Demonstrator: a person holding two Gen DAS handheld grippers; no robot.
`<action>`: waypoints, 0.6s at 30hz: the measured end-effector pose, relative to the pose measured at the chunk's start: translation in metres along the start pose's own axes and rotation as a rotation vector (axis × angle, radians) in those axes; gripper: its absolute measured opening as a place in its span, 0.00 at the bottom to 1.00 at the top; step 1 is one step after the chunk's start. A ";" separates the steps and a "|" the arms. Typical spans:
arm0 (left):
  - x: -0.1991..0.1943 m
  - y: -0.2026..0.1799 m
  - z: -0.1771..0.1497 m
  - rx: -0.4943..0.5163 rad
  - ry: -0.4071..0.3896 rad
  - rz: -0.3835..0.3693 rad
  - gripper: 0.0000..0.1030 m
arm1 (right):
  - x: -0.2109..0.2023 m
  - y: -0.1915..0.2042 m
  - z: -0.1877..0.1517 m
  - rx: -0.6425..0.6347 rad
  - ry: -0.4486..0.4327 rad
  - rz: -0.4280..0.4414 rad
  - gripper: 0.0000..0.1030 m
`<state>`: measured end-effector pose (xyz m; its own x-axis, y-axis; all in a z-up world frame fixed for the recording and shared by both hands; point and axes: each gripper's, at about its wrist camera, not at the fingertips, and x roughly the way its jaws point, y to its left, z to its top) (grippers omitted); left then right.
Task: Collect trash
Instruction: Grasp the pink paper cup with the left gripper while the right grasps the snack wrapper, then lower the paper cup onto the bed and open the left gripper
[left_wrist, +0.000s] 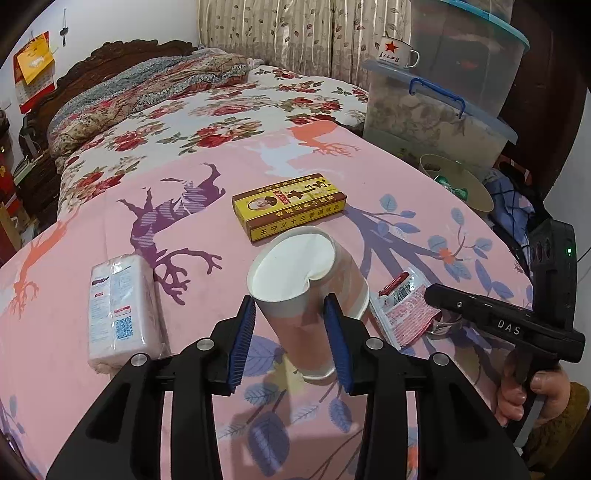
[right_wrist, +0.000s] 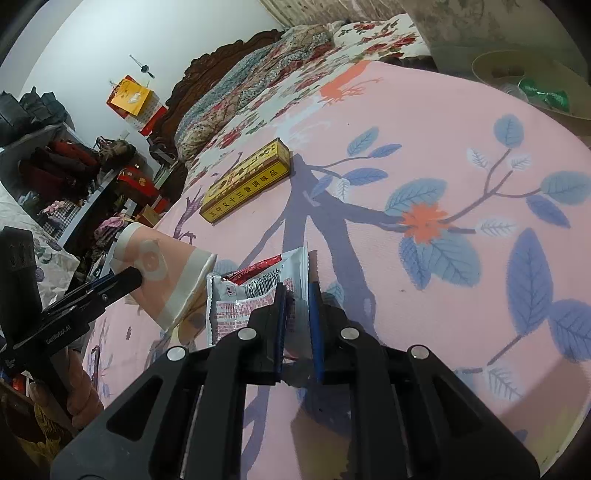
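My left gripper (left_wrist: 291, 310) is shut on a dented white and pink paper cup (left_wrist: 306, 273), tilted above the pink cloth; the cup also shows in the right wrist view (right_wrist: 162, 273). My right gripper (right_wrist: 297, 291) is closed around a red and white snack wrapper (right_wrist: 255, 295), whose edge sits between its blue pads. The wrapper also shows in the left wrist view (left_wrist: 402, 314), under the right gripper's black body (left_wrist: 491, 325). A yellow seasoning box (left_wrist: 290, 205) lies flat further back on the cloth and shows in the right wrist view (right_wrist: 245, 181).
A wrapped tissue pack (left_wrist: 122, 314) lies at the left. A beige bin (left_wrist: 458, 181) holding green wrappers stands off the cloth's far right edge; it also shows in the right wrist view (right_wrist: 524, 85). Stacked plastic storage boxes (left_wrist: 439, 107) stand behind it. A flowered bed (left_wrist: 207, 110) lies beyond.
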<state>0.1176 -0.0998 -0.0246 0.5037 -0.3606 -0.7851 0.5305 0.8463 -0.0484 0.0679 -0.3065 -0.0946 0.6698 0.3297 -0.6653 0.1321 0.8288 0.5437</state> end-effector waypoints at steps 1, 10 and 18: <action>0.000 0.000 0.000 0.000 0.001 0.001 0.36 | 0.000 0.000 0.000 -0.001 0.000 -0.002 0.16; 0.006 0.001 -0.002 -0.009 0.017 0.000 0.39 | 0.000 0.001 0.000 0.006 0.001 0.006 0.16; 0.012 0.003 -0.004 -0.020 0.026 0.016 0.42 | 0.000 -0.001 -0.001 0.019 0.001 0.020 0.16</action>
<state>0.1226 -0.0999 -0.0372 0.4942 -0.3368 -0.8015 0.5088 0.8596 -0.0475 0.0676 -0.3066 -0.0954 0.6718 0.3462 -0.6549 0.1325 0.8136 0.5660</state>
